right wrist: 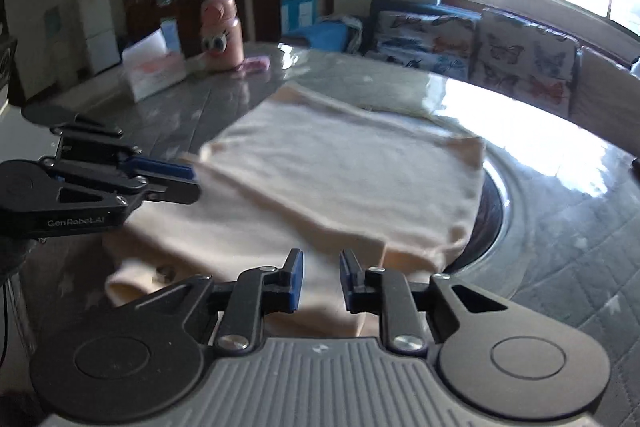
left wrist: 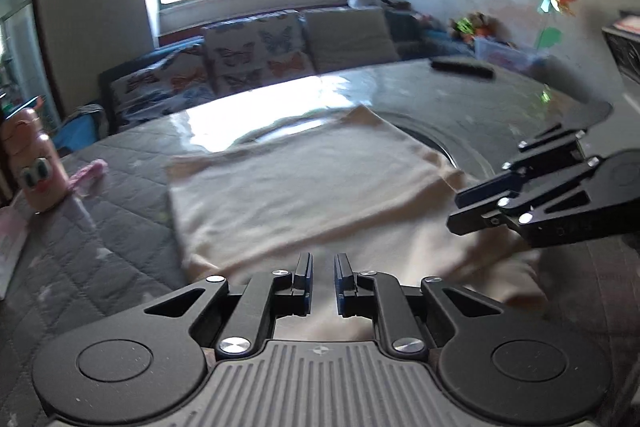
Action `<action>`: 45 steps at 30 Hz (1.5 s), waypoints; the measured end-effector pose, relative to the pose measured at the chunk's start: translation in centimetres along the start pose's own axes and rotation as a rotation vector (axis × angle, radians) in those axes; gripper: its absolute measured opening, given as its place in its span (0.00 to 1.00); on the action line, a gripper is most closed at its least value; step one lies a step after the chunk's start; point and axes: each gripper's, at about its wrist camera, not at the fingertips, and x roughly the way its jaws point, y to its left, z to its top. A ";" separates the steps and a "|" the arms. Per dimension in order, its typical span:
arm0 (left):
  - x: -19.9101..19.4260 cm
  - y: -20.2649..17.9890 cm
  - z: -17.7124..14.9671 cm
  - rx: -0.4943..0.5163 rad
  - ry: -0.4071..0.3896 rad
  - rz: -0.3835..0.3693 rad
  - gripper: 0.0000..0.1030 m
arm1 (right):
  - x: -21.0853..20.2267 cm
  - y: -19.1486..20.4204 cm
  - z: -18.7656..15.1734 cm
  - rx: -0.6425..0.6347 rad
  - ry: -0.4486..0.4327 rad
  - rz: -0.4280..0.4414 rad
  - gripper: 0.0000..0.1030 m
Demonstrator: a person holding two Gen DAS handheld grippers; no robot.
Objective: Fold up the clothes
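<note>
A cream garment lies folded into a rough rectangle on the grey quilted table, with a looser layer spread under it toward me. My left gripper hovers over the garment's near edge, its blue pads a narrow gap apart with nothing between them. In the left wrist view my right gripper reaches in from the right over the garment's right corner. In the right wrist view the right gripper stands slightly open above the garment, holding nothing. The left gripper comes in from the left there.
A pink cartoon-eyed bottle and a small pink item stand at the table's left. A white box sits beside the bottle. A dark round turntable lies partly under the garment. A black remote rests far back. A butterfly-cushioned sofa is behind.
</note>
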 end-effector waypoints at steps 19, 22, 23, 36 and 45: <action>0.5 -2.7 -0.4 0.058 0.000 -0.051 0.15 | -1.9 0.5 -0.7 -0.020 -0.029 0.007 0.24; 0.3 -2.5 -0.5 0.059 -0.003 -0.046 0.20 | -1.4 1.0 -0.1 -0.020 -0.046 0.045 0.26; 0.1 -2.4 -0.5 0.060 -0.003 -0.043 0.20 | -1.0 1.3 0.0 -0.024 -0.043 0.064 0.29; -5.4 -1.3 -2.9 0.173 -0.012 -0.027 0.37 | -0.9 0.8 -1.4 -0.038 0.011 0.070 0.35; -6.3 -3.3 -5.0 0.337 -0.034 -0.034 0.46 | -3.6 0.3 -1.8 -0.062 0.010 0.056 0.47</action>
